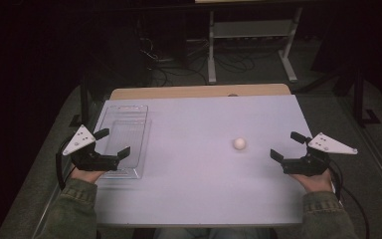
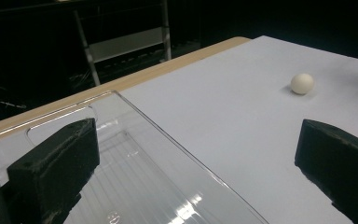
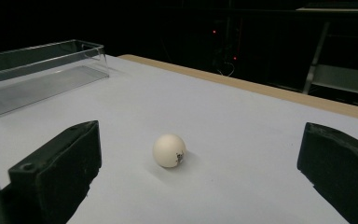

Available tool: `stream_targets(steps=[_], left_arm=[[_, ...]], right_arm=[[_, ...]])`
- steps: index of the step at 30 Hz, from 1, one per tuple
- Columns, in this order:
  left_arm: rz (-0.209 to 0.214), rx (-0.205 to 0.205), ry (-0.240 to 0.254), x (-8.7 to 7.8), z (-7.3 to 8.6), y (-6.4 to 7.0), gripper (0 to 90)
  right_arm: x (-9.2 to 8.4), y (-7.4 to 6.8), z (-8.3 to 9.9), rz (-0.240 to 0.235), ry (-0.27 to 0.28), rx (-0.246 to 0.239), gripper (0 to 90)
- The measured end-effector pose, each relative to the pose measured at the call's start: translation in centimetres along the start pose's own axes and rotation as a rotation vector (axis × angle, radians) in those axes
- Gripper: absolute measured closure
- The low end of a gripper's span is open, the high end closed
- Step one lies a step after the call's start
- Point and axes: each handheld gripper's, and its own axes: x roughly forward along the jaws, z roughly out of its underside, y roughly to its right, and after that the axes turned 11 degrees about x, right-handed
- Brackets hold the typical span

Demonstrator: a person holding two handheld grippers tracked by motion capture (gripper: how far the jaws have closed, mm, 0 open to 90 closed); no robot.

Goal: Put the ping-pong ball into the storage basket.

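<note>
High view: a person sits at the near edge of a pale desk (image 1: pixel 194 199), forearms coming in from the bottom, one two-jaw tool in each hand. The right tool (image 1: pixel 284 145) hovers at the right side of the desk with its jaws spread wide and holding nothing; the left tool (image 1: pixel 113 142) hovers at the left, likewise spread and empty, its jaws above the near end of a clear plastic tray (image 1: pixel 127 115). A small white ball (image 1: pixel 239 144) rests alone on the bare desk, right of centre, near the right tool but apart from it, and well apart from the tray. In the right gripper view the ball (image 3: pixel 169 150) sits between and beyond the two black jaws, so the work looks to be at the approach stage: nothing has been picked up yet. The next move likely calls for easing the right tool forward until the jaws straddle the ball, then closing gently, since a round, light thing could roll away at a nudge. The ball is smooth, matte and off-white, with a small dark printed mark on one side.
</note>
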Motion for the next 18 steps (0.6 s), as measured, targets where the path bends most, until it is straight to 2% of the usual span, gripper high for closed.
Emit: stream_targets(steps=[8,18], left_arm=[[0.006,0.009,-0.005,0.3,-0.4,-0.3,0.0],[0.025,0.022,-0.006,0.7,-1.7,-0.4,0.0]], right_arm=[[0.0,0.0,0.0,0.000,-0.001,-0.001,0.0],[0.0,0.0,0.0,0.000,-0.001,0.000,0.0]])
